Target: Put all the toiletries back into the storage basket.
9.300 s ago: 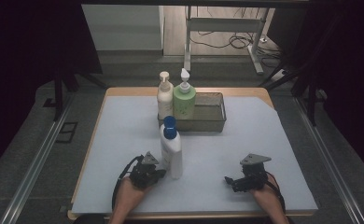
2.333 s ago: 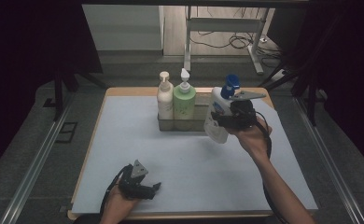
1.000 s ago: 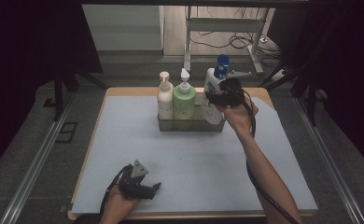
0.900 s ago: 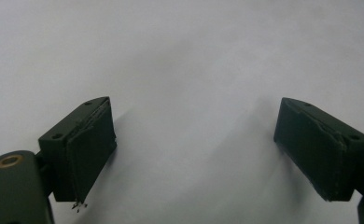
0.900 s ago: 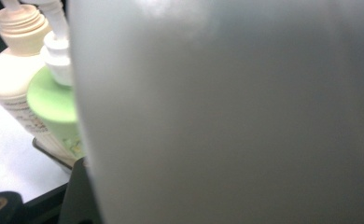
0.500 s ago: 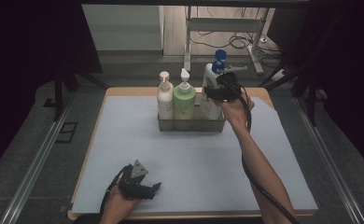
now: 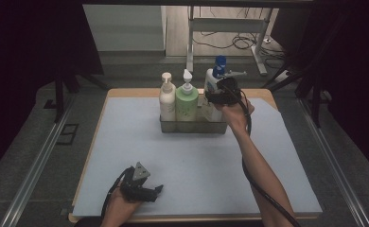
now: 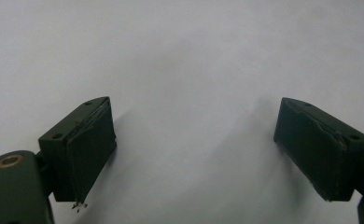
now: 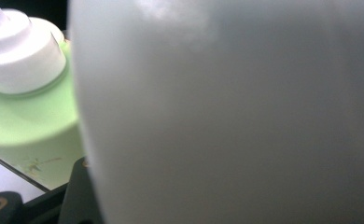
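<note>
With our right gripper [image 7: 216, 97] clenched on the blue-capped white bottle [image 7: 212, 81], held over the right end of the basket [image 7: 192, 126] beside the green bottle [image 7: 186, 101], we judge it needs lowering straight in, then letting go.

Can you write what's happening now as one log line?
right gripper: holds white bottle over basket | left gripper: open, on mat

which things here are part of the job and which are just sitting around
In the job:
- white bottle with blue cap, held in the right gripper over the tray
- grey tray
- green pump bottle and cream pump bottle, already standing in the tray

Just around:
- left gripper, open, resting on the blue mat
- metal stand and cables on the floor behind
</note>
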The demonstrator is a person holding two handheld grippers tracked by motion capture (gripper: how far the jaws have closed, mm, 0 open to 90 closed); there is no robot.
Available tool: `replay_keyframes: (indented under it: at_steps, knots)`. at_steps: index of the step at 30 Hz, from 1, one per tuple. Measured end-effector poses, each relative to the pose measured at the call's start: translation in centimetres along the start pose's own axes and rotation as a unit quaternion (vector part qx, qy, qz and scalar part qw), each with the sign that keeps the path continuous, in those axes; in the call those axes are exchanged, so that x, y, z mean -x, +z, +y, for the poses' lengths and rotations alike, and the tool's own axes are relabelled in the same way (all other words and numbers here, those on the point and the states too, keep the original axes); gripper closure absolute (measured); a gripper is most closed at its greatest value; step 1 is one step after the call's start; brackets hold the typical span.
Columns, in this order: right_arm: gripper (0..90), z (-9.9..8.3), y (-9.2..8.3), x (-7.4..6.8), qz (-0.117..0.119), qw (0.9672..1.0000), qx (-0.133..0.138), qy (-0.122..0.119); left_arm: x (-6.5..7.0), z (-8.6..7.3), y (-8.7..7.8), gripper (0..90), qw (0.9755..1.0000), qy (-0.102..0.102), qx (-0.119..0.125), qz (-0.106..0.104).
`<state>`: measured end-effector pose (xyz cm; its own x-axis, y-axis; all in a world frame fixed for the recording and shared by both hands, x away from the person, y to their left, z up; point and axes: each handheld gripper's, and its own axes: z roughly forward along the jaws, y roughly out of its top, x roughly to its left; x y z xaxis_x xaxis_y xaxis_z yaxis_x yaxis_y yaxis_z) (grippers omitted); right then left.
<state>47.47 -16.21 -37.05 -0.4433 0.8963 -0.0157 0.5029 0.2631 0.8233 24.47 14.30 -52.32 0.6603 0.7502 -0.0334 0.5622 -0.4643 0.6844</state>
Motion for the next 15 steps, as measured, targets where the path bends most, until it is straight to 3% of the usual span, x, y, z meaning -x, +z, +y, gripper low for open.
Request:
replay_keyframes:
  at_steps: [15]
  knots:
    - [40.6,-1.8,1.2,-0.2,0.001,0.9999,-0.011,0.001,0.0,0.0,0.0,12.3,1.0,0.0,0.0,-0.001]
